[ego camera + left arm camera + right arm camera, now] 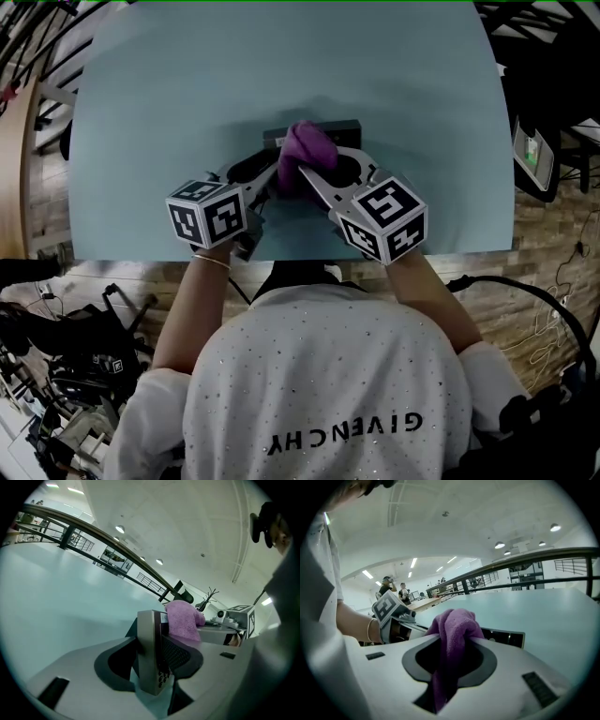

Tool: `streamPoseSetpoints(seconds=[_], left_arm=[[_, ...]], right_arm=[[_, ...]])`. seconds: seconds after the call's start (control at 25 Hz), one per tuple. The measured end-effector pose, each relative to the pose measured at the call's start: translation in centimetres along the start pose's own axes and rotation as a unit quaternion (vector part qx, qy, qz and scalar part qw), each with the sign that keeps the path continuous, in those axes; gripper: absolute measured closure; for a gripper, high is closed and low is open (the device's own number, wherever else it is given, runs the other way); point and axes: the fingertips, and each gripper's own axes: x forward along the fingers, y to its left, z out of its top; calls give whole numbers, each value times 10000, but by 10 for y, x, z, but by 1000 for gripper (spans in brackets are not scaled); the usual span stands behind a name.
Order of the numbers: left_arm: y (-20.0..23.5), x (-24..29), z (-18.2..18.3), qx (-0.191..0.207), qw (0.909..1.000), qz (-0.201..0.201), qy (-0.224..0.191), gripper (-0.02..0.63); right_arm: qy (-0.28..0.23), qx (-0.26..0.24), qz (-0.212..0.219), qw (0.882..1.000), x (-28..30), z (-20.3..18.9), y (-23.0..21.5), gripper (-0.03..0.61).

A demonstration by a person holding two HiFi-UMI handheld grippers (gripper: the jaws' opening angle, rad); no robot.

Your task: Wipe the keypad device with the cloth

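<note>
L gripper (161,644) clamps keypad device (147,667) to steady it, frame centre; R gripper (457,644) pinches purple cloth (454,620) atop it for wiping.

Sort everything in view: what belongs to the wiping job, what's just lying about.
Job: keypad device, clamped in left gripper; purple cloth, held in right gripper; table under them.
Lying about: tangled gear on floor, left; black cable, right.

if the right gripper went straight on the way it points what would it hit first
Probably the keypad device, just beyond the cloth pinched in the right gripper; depth is unclear.
</note>
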Motion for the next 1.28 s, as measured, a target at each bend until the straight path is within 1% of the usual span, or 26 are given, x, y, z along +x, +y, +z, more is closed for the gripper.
streamPoseSetpoints(seconds=[0.12, 0.2, 0.4, 0.52, 0.92, 1.28], left_arm=[[2, -3, 0, -48, 10000, -48, -26, 439], [2, -3, 0, -66, 10000, -55, -39, 438], [-1, -1, -1, 72, 10000, -34, -40, 439], [-1, -2, 1, 51, 10000, -46, -61, 440], [0, -1, 1, -36, 9999, -58, -96, 439], [3, 1, 2, -77, 9999, -55, -116, 439]], right_arm=[[-107, 497, 54, 9987, -1, -1, -2, 502], [-151, 671, 54, 9976, -3, -2, -4, 502], [-91, 546, -50, 9985, -9, -5, -10, 502], [-61, 469, -112, 9988, -13, -6, -14, 502], [-98, 556, -240, 9981, -26, -9, -28, 502], [-148, 679, -491, 9964, -38, -11, -47, 502]])
